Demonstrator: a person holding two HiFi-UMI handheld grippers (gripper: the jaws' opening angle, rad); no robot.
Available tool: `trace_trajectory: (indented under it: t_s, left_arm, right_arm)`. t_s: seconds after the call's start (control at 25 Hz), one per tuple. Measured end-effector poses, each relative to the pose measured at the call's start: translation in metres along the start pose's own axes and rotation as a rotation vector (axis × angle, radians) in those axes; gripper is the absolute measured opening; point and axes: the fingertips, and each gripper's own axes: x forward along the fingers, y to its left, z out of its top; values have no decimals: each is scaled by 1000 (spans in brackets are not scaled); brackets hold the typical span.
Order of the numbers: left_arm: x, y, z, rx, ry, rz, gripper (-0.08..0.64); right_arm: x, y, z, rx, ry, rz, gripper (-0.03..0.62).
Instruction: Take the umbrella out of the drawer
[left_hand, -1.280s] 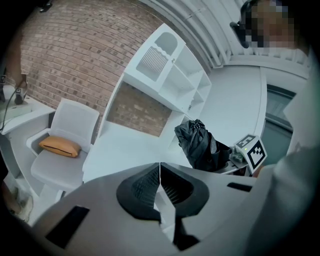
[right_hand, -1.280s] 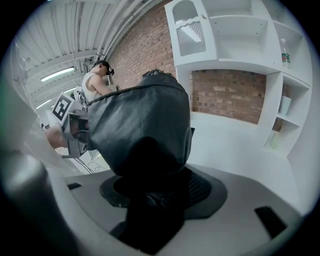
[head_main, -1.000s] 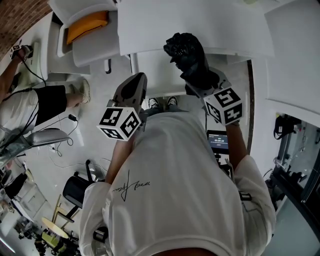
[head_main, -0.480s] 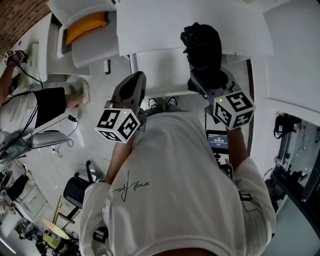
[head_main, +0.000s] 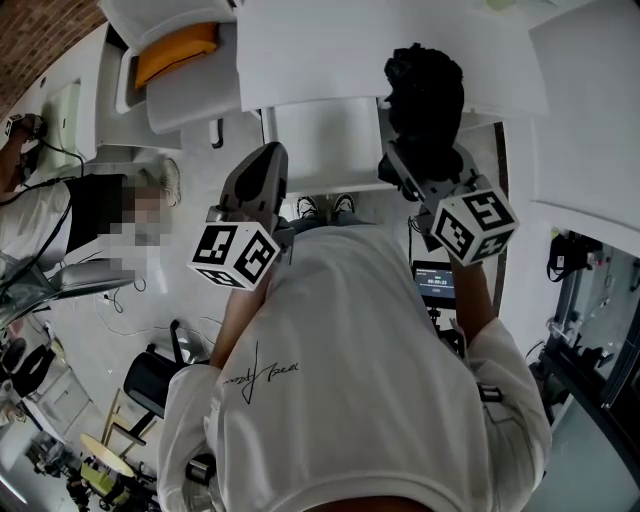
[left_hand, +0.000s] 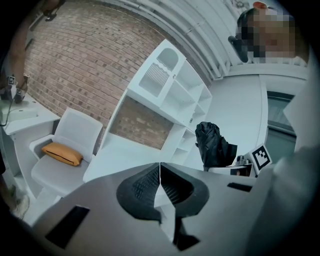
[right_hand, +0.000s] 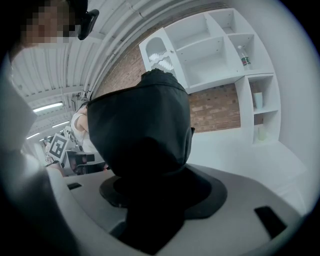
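The left gripper's (left_hand: 160, 186) jaws are pressed together with nothing between them, while the right gripper's (right_hand: 152, 200) jaws are clamped on the lower end of the folded black umbrella (right_hand: 142, 127), which stands up out of them and fills most of the right gripper view. Only the head view shows where it is in the room: the umbrella (head_main: 425, 95) is lifted clear of the white drawer (head_main: 325, 140) and crosses the near edge of the white desk top (head_main: 330, 50), just right of the drawer, with the right gripper (head_main: 428, 165) below it and the left gripper (head_main: 262, 185) at the drawer's left edge, well apart from the umbrella. The left gripper view gives the side look the others lack: the umbrella (left_hand: 214, 145) is upright and free on all sides, in front of white shelving (left_hand: 172, 95) and a brick wall (left_hand: 75, 55), with a white chair (left_hand: 70, 137) and its orange cushion (left_hand: 62, 153) far to the left. In the head view a narrow strip of floor separates the desk from another white surface (head_main: 590, 110) on the right; there is more open floor on the left.
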Motion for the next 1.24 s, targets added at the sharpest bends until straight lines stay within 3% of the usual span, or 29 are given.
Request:
trace_trajectory:
  t_s: [1.24]
  left_arm:
    - [-7, 0, -3, -6, -16, 5, 17]
  right_arm:
    - [-9, 11, -4, 12, 3, 15, 245]
